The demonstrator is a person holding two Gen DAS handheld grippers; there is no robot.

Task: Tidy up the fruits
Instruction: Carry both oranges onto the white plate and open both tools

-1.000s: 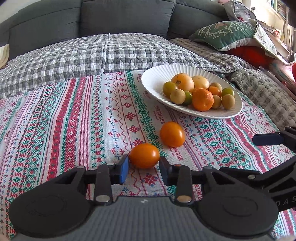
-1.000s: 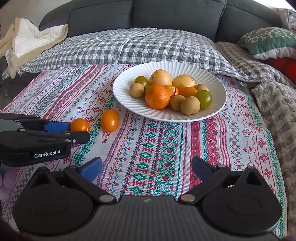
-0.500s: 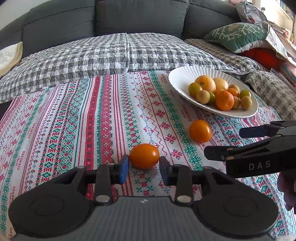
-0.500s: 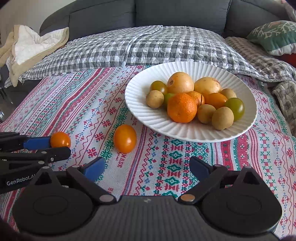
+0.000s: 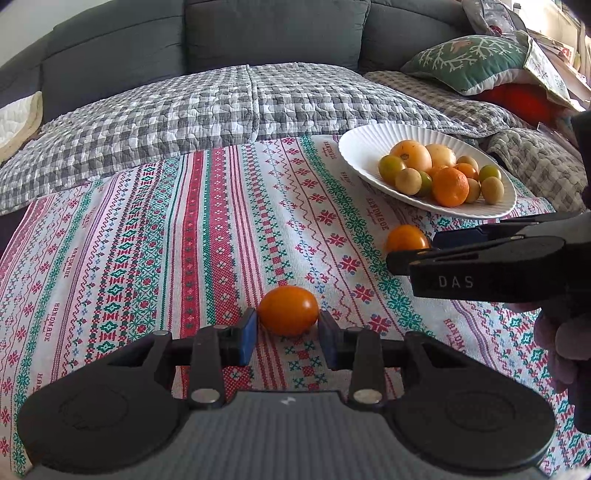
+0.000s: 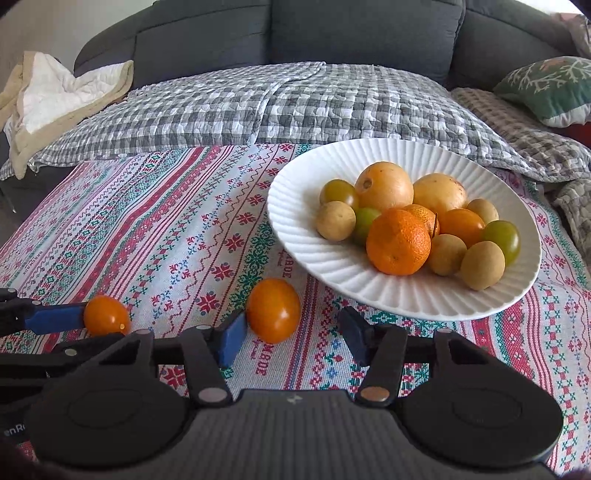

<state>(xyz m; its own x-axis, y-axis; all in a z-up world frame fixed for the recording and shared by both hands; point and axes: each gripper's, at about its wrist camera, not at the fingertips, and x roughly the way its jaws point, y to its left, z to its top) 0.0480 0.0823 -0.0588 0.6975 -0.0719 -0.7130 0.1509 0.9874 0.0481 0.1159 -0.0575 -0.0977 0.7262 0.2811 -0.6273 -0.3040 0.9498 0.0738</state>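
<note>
My left gripper (image 5: 287, 334) is shut on a small orange tomato (image 5: 288, 310), low over the patterned cloth; from the right wrist view they show at the far left, the tomato (image 6: 107, 314) between blue pads. A second orange tomato (image 6: 273, 310) lies on the cloth in front of the white ribbed plate (image 6: 306, 258). My right gripper (image 6: 291, 338) is around it, jaws closing: the left pad touches it, the right pad stands clear. The plate (image 5: 362, 147) holds a mandarin (image 6: 399, 242) and several yellow, green and tan fruits.
Behind the cloth lies a grey checked quilt (image 6: 295, 103) on a dark grey sofa (image 6: 332, 33). A green patterned pillow (image 5: 469, 62) sits at the back right, a white and beige blanket (image 6: 55, 96) at the back left. A person's hand (image 5: 561, 350) holds the right gripper.
My right gripper has moved forward and left to the second tomato, and its jaws have narrowed around it. My left gripper has drawn back from the plate, still holding its tomato.
</note>
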